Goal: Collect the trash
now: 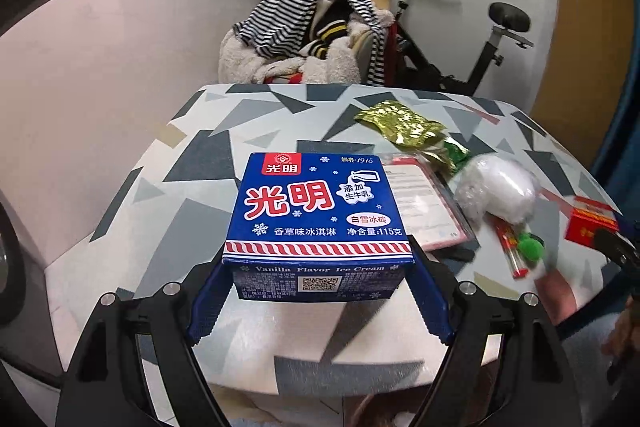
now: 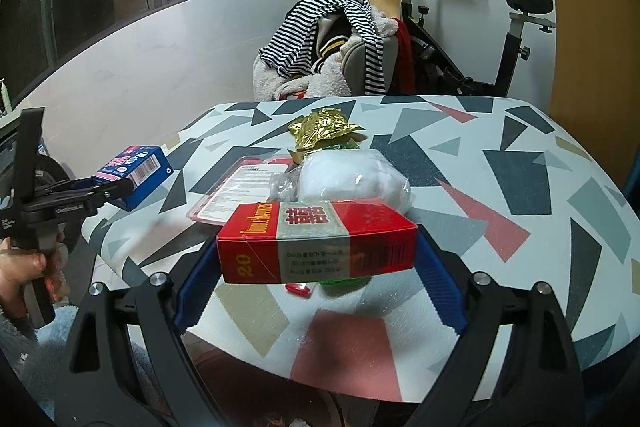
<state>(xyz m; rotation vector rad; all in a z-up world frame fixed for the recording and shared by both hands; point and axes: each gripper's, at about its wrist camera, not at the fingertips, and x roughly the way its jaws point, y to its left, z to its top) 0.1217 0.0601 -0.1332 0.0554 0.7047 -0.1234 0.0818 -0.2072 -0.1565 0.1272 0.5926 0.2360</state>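
My left gripper point(image 1: 318, 275) clamps the blue carton point(image 1: 318, 215) by its ends, above the table point(image 1: 192, 163); my right point(image 2: 318, 259) clamps the red box point(image 2: 316, 241) likewise. Both probably light, crushable card. Wrappers point(image 2: 324, 131) remain behind; the red box hides what lies beneath.

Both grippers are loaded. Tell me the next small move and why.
Probably carry both boxes away from the table toward wherever trash goes; no bin shows in either view. The left gripper is shut on the blue ice cream box and the right gripper on the red cigarette box, both lifted clear. The gold wrapper and white plastic bag must wait.
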